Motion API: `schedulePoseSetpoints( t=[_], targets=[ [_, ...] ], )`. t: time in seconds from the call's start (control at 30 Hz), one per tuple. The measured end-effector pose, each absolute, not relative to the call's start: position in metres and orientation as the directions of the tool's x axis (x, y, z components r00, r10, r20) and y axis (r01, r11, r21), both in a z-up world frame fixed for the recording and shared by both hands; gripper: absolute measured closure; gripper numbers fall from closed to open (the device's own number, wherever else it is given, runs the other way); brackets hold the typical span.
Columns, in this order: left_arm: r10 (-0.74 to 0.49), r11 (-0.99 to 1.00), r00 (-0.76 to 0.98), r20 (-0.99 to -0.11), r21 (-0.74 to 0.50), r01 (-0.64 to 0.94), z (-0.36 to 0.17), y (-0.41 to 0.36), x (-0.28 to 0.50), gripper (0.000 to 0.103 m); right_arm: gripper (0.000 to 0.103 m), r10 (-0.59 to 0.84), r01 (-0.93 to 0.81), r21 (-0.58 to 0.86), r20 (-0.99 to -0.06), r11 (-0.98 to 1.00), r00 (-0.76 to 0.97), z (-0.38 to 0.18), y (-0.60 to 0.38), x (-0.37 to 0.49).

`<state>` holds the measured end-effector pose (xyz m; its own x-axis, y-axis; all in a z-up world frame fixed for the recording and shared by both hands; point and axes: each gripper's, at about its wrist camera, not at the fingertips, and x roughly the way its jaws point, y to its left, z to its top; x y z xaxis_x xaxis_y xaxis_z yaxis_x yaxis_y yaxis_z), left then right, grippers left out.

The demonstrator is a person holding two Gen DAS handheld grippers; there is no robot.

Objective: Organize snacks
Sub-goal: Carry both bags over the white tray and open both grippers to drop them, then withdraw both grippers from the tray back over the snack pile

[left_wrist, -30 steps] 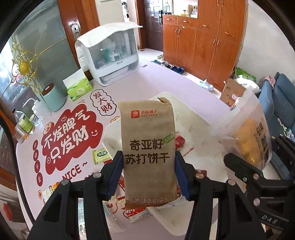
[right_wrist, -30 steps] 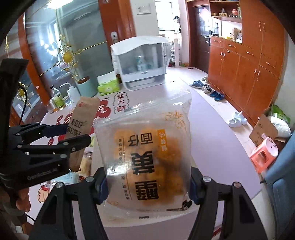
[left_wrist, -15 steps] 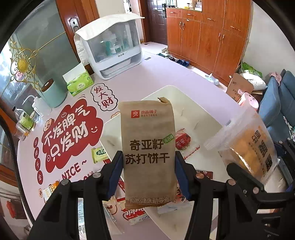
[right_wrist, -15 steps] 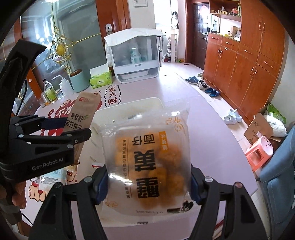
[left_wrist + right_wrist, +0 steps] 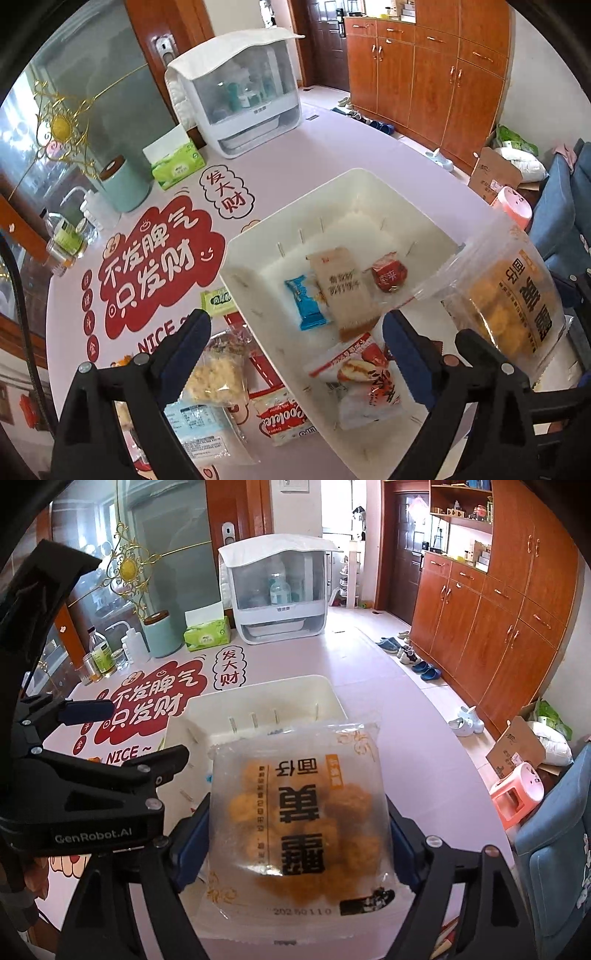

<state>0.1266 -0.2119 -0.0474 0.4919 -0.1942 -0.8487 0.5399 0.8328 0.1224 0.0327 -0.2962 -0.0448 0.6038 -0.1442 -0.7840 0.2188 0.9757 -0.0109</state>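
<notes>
Far left of the pink table (image 5: 354,147): mint canister (image 5: 123,186), green tissue box (image 5: 177,162), white dish cabinet (image 5: 236,92).

Near left: loose snacks beside the bin: a clear cracker pack (image 5: 216,373) and a Cookies packet (image 5: 282,419), both still to be sorted.

My left gripper (image 5: 295,350): its jaws have just been opening and now stand wide with nothing between them.

Centre: white bin (image 5: 369,184), holding the brown biscuit packet (image 5: 343,291), a blue wafer (image 5: 304,301), a red sweet (image 5: 388,275) and a red-and-white pack (image 5: 364,380).

Right: my right gripper (image 5: 297,843), its jaws just been opening, with the clear bag of fried puffs (image 5: 299,812) between them. I cannot tell whether the pads still press it.

Step in hand, I judge: dropping this bag into the bin. Next, my left gripper reaches for a loose pack.
</notes>
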Motion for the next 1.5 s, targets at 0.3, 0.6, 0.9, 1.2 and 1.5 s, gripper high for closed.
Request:
schedulePoseSetpoints(
  t=[0.3, 0.6, 0.9, 1.2, 1.5],
  targets=[
    [-0.184, 0.846, 0.5, -0.846, 0.122, 0.518, -0.046, -0.203, 0.124, 0.006, 0.02, -0.135, 0.203, -0.01, -0.777, 0.979, 0.615, -0.044, -0.294, 0.03],
    [-0.178, 0.871, 0.505, -0.844, 0.104, 0.48, -0.042, -0.188, 0.121, 0.006, 0.01, -0.162, 0.181, -0.055, -0.739, 0.982, 0.654, -0.035, -0.283, 0.029],
    [-0.164, 0.881, 0.51, -0.845, 0.107, 0.461, -0.041, -0.178, 0.115, 0.006, 0.009, -0.154, 0.156, -0.067, -0.737, 0.985, 0.658, -0.032, -0.275, 0.028],
    [-0.157, 0.885, 0.507, -0.848, 0.107, 0.453, -0.042, -0.175, 0.106, 0.006, 0.009, -0.137, 0.139, -0.06, -0.747, 0.988, 0.651, -0.031, -0.273, 0.022],
    [-0.142, 0.901, 0.513, -0.847, 0.104, 0.421, -0.04, -0.166, 0.095, 0.006, 0.009, -0.109, 0.108, -0.05, -0.748, 0.993, 0.654, -0.031, -0.267, 0.013]
  ],
)
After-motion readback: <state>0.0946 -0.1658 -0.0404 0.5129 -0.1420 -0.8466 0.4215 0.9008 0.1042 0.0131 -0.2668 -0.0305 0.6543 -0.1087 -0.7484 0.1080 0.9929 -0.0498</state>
